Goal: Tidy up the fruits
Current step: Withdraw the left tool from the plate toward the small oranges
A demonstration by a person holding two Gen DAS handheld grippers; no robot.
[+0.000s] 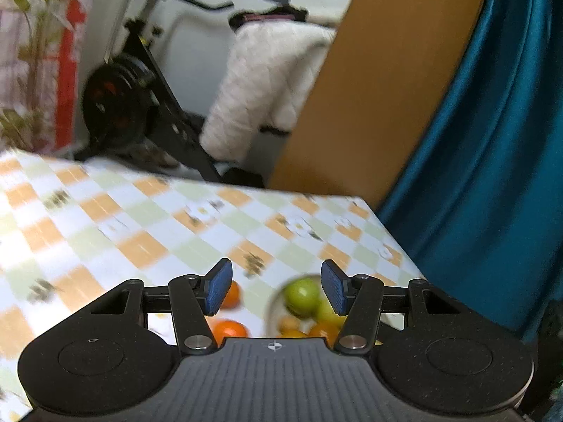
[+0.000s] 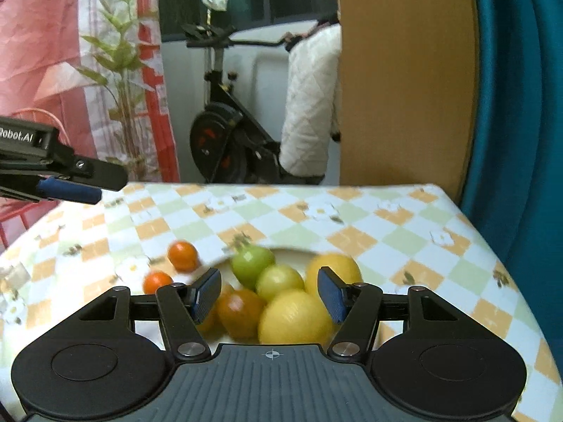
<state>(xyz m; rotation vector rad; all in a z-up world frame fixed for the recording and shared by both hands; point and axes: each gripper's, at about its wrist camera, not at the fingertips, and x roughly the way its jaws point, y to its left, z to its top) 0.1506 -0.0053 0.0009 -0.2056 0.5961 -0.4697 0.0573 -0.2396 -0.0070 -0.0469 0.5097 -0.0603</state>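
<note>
A white plate (image 2: 281,251) is seen low in the centre of the right wrist view, on a table (image 2: 387,232) covered with a checked cloth; most of the fruit is already gathered on it. Two green apples (image 2: 254,263) lie at the far side of the pile; two yellow lemons (image 2: 295,318) lie nearer and to the right; a reddish-orange fruit (image 2: 241,311) lies at the lower left of the pile, its kind not determinable through the blur.

Two small oranges (image 2: 182,255) remain on the cloth to the left of the plate, just beside its rim but outside it; the nearer one is placed lower left of the farther one. These two are judged to be the outstanding part of the task; the remainder appears done.

The right tongs (image 2: 269,293) are held above the pile with the jaws spread wide; nothing is gripped. The left tongs (image 1: 274,286) are likewise spread and empty; in the left wrist view they hang over the gap between the loose oranges at lower centre-left and the plate at lower centre-right. In the right wrist view the left tongs are seen from the side at the middle left edge of the frame, well above the cloth.

An exercise bike (image 2: 225,133) is visible beyond the table, upper centre.
</note>
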